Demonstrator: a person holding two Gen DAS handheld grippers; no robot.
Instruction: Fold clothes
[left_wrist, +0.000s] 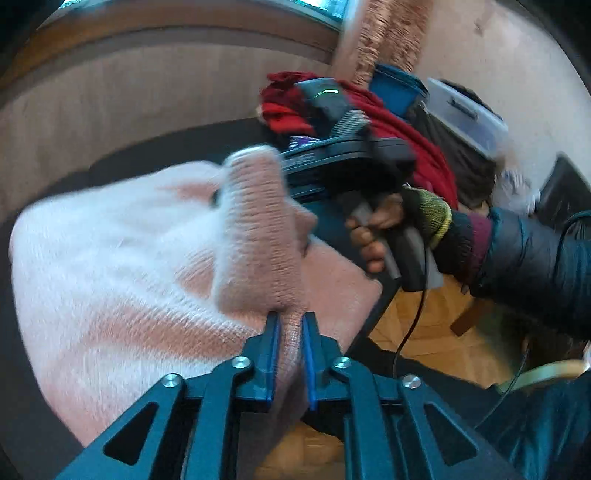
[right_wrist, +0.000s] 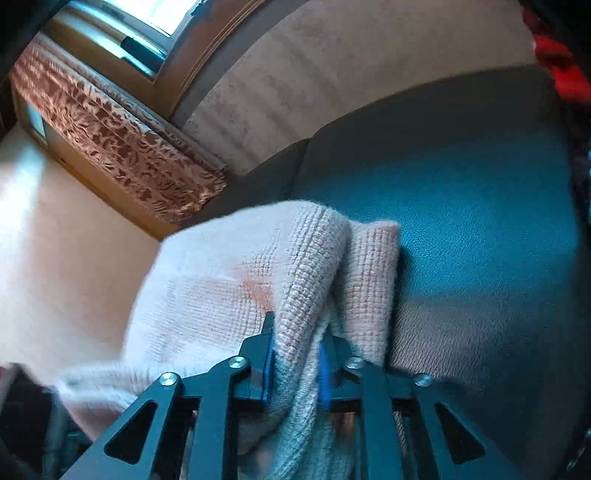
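Note:
A pale pink knitted garment is lifted over a dark seat cushion. In the left wrist view my left gripper is shut on a ribbed fold of it that stands up between the blue pads. The right gripper's body and the hand holding it appear beyond the fold, its fingertips hidden by the knit. In the right wrist view my right gripper is shut on a thick bunched edge of the same pink garment, which drapes down over the jaws.
A pile of red clothes lies at the seat's far end, beside a blue container and a clear plastic box. Beige sofa back, patterned curtain, wooden floor and a black cable lie below.

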